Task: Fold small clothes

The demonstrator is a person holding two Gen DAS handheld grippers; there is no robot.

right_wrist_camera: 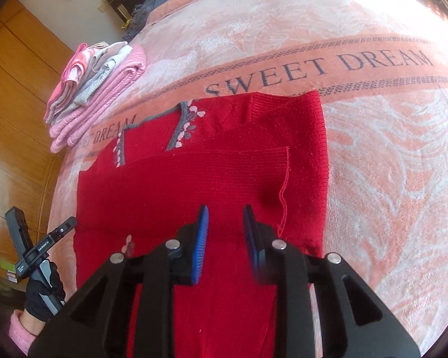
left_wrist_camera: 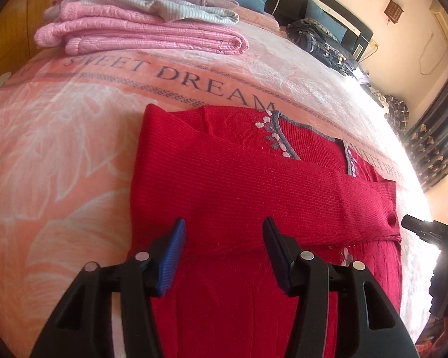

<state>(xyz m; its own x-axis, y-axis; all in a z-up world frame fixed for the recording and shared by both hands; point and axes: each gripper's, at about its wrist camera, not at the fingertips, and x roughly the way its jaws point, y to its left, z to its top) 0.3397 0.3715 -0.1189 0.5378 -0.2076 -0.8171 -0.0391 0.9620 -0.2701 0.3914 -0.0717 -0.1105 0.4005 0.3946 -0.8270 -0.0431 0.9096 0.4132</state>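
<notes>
Both tongs, the left tongs (left_wrist_camera: 224, 232) and the right tongs (right_wrist_camera: 225, 220), are held released, nothing between the blue pads, just above a red sweater (left_wrist_camera: 254, 179) laid partly folded (sleeves crossed over the front) on the bed (left_wrist_camera: 59, 137); folded pink clothes (left_wrist_camera: 140, 29) are stacked beyond.

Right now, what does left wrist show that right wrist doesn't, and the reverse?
Only the left wrist view: the window-side wall with dark patterned curtains, a plaid pile at the bed's far edge, and the left gripper, open above the sweater.

Only the right wrist view: wooden wardrobe doors, the gloved left hand with its pink cuff, and the right gripper, open.

Both: the red sweater with sleeves folded across, the folded pink stack, and the SWEET DREAM blanket.
</notes>
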